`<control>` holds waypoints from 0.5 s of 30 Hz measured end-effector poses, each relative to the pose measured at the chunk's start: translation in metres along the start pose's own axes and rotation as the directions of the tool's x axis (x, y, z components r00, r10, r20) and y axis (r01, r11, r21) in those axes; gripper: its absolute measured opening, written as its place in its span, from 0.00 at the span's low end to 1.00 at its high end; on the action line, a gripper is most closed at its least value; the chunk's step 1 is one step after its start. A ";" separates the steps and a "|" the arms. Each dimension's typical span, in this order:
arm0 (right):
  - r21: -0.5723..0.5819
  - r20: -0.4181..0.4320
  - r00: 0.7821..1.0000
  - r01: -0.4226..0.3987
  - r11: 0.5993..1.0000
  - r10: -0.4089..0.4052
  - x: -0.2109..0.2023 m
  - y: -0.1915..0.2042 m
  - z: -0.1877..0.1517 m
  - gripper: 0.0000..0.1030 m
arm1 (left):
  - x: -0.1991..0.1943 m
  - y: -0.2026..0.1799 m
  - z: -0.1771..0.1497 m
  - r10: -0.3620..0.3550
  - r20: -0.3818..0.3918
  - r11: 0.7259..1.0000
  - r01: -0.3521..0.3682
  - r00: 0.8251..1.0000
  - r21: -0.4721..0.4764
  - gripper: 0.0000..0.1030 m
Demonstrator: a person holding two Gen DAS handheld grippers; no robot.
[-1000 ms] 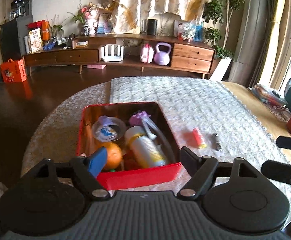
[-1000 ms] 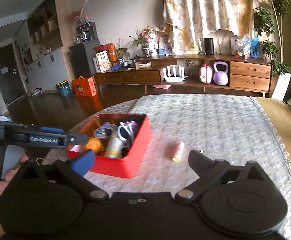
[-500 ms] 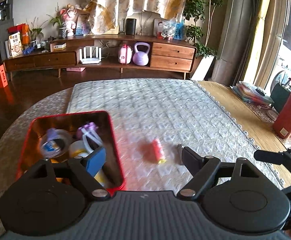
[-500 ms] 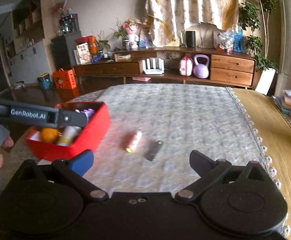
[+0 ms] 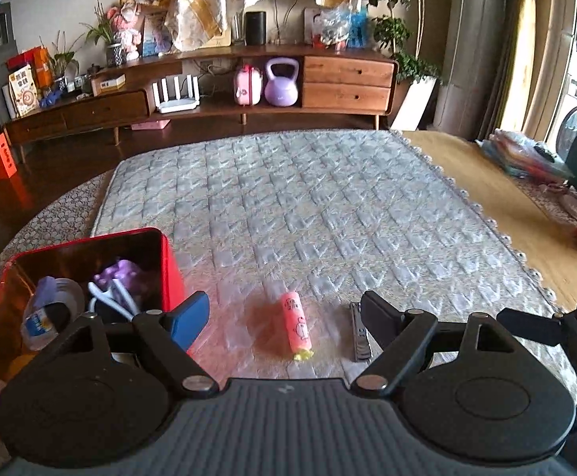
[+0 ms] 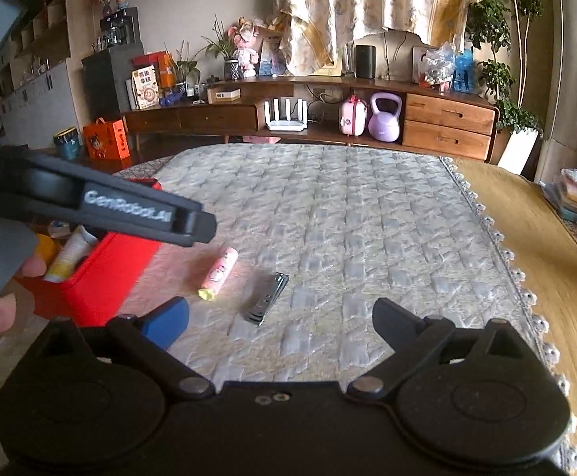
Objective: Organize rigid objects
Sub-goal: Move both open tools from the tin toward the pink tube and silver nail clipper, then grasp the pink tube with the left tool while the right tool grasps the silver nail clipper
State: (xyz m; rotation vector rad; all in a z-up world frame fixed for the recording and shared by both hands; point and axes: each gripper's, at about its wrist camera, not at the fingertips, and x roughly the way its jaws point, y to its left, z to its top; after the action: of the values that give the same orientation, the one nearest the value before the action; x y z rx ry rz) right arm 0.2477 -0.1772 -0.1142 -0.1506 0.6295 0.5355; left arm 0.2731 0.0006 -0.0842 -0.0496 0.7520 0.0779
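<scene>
A small pink tube with a yellow end point(image 5: 297, 324) lies on the quilted table cover, and it also shows in the right wrist view point(image 6: 219, 273). A metal nail clipper point(image 5: 359, 333) lies just right of it point(image 6: 267, 298). A red box point(image 5: 171, 265) at the left holds a white bottle, an orange, a purple item and a tape roll; it shows in the right wrist view too point(image 6: 102, 273). My left gripper point(image 5: 286, 313) is open and empty, with the tube between its fingers. My right gripper point(image 6: 280, 317) is open and empty, just behind the clipper.
The quilted cover point(image 5: 328, 206) stretches far ahead, with a beaded edge at the right point(image 6: 506, 254). Bare wood table lies beyond that edge point(image 5: 486, 182). A low wooden sideboard point(image 6: 328, 119) stands across the room. The left gripper's body point(image 6: 102, 206) crosses the right wrist view.
Both grippers have swung right, from over the red box toward the tube and clipper. The box has slid to the left of both views. Both stay open.
</scene>
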 end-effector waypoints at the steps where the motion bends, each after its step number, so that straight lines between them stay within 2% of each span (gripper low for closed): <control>1: 0.002 0.000 1.000 0.001 1.000 -0.001 0.003 0.000 0.000 0.95 | 0.004 -0.001 0.001 0.004 -0.001 1.000 -0.004 1.000 0.005 0.81; 7: -0.012 -0.008 1.000 0.013 1.000 -0.013 0.021 0.001 0.000 0.90 | 0.027 -0.009 0.003 0.014 -0.018 0.999 -0.013 1.000 0.031 0.81; 15: -0.021 -0.034 0.999 0.023 1.000 -0.024 0.044 0.004 -0.001 0.73 | 0.050 -0.012 -0.002 0.040 -0.041 0.998 -0.038 0.998 0.058 0.79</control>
State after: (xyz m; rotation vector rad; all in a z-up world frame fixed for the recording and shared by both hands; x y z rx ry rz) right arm 0.2752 -0.1553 -0.1412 -0.1870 0.6548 0.5179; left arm 0.3090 -0.0090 -0.1195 0.0185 0.7968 0.0927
